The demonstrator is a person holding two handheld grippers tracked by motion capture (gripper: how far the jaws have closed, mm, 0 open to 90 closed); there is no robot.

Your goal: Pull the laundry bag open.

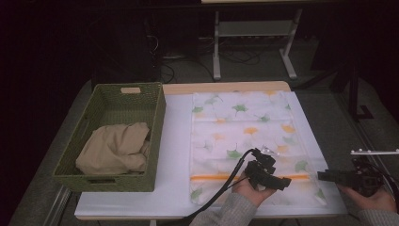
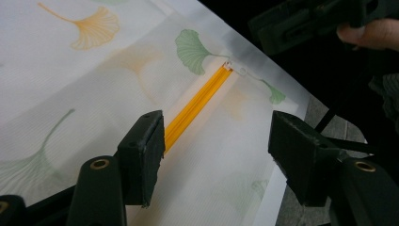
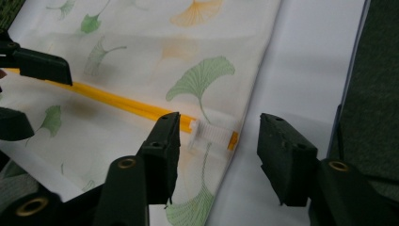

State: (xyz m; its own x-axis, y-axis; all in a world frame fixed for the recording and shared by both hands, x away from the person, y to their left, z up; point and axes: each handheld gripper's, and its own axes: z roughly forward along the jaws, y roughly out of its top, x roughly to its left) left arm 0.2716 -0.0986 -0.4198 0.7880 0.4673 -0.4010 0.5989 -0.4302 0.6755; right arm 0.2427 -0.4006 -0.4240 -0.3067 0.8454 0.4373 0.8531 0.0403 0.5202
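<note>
High view: woven green basket (image 1: 157,123), translucent leaf-print bag (image 1: 244,136).

Your left gripper (image 1: 282,182) is all matte black plastic, chunky body with a blocky head, and a thick black cable (image 1: 225,188) loops off the top of it and trails down past your sleeve (image 1: 230,209), which looks like a grey ribbed knit. Your right gripper (image 1: 323,176) is the same black build, with a pale grey bar (image 1: 374,151) sitting above it and thin cables at its side. Up close, each one has 2 squared black jaws with flat rubbery pads (image 2: 153,157), slightly scuffed at the edges. A round brass-coloured rivet (image 2: 99,164) sits in each jaw arm. Small holes dot the right pads (image 3: 284,157).
</note>
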